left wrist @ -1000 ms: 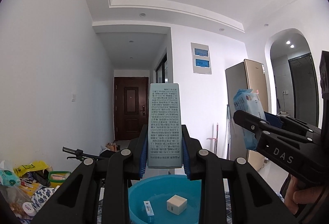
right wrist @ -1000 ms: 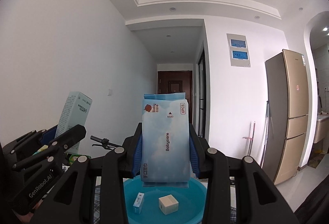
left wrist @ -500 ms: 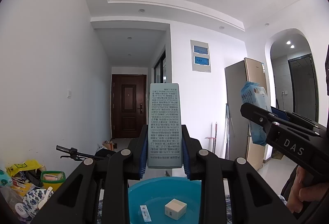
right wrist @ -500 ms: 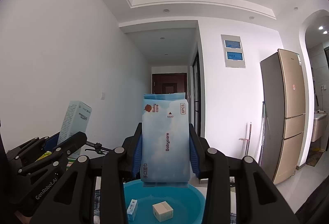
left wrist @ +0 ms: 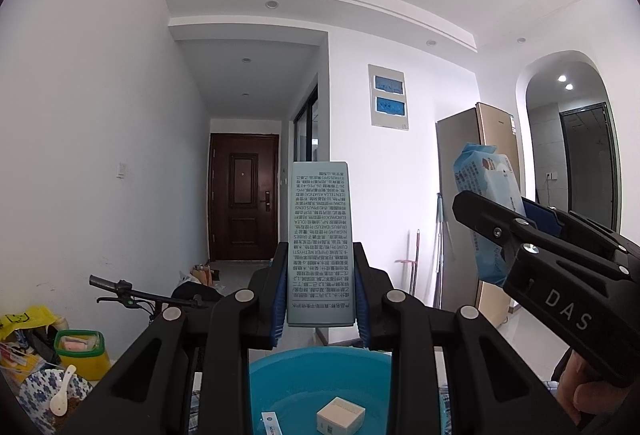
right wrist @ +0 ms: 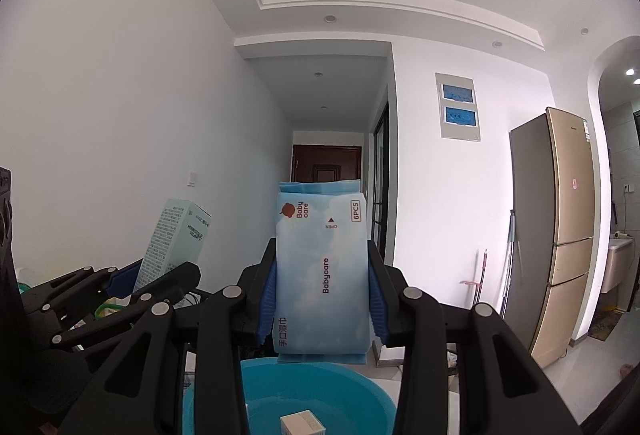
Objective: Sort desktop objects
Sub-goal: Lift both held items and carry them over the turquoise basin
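Observation:
My left gripper (left wrist: 320, 291) is shut on a tall pale green carton (left wrist: 319, 235) with printed text, held upright above a blue plastic basin (left wrist: 280, 375). My right gripper (right wrist: 322, 299) is shut on a light blue Babycare wet wipes pack (right wrist: 322, 267), held upright above the same basin (right wrist: 352, 387). The basin holds a small white box (left wrist: 340, 415) and a thin white and blue carton (left wrist: 270, 423). Each gripper shows in the other view: the right with the pack (left wrist: 486, 211), the left with the carton (right wrist: 176, 247).
At the lower left in the left wrist view are a yellow tub with a green rim (left wrist: 82, 353), a blue patterned bowl with a white spoon (left wrist: 48, 395) and yellow bags. A bicycle handlebar (left wrist: 132, 293) is behind. A gold fridge (right wrist: 560, 231) stands at the right.
Both grippers have risen and tilted up with their loads. The basin has slid lower in both views, and the right gripper has shifted closer in the left wrist view.

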Demonstrator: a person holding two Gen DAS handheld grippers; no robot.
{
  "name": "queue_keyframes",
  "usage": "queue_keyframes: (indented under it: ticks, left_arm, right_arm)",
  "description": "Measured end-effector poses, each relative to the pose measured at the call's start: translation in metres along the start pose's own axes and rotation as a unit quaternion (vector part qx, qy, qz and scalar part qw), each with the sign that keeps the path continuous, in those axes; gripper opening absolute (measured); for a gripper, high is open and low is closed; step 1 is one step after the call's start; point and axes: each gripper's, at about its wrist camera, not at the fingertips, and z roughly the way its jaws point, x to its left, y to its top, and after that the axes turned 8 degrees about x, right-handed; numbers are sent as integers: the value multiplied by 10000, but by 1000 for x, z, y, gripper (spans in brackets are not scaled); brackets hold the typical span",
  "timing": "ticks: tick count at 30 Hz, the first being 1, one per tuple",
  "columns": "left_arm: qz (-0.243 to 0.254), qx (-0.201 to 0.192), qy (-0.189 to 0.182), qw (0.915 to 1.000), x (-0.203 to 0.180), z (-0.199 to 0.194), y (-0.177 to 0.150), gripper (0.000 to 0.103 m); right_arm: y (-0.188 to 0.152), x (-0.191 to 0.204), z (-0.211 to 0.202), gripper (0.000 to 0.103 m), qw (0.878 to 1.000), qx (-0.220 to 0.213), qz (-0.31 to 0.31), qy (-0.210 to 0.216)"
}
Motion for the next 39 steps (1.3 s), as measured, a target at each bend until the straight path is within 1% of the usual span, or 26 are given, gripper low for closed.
queue_keyframes:
  ticks: [3,5,7,13,16,23,29,34,39]
  left_arm:
    - [-55,88,-5,9999,4,11,-4,30]
    - [-108,146,5,9998,7,16,-9,30]
    - [-58,211,11,9998,7,21,-11,30]
    - [-53,241,193,9995,9,27,-14,30]
    - [-31,367,301,9989,11,36,-17,30]
    - [-106,870,474,9950,20,75,-34,30]
    - [-58,1310,673,9891,23,110,-55,30]
    - [-166,1852,737,9798,31,141,-74,30]
    - [-262,2197,781,9721,43,164,-89,30]
  right_arm:
    - [-7,-2,9,37,9999,69,35,-85]
    - [-11,-3,16,37,9998,174,71,-64]
    - [-16,-4,23,37,9995,284,122,-16]
    - [-24,0,34,37,9989,440,134,101]
    - [-29,1,41,37,9983,543,149,164]
    - [-43,-7,69,37,9958,874,255,60]
    - [-63,-17,108,37,9891,1420,377,25]
    - [-82,-22,138,37,9812,1884,410,16]
    - [-95,-20,154,37,9749,2199,334,16]
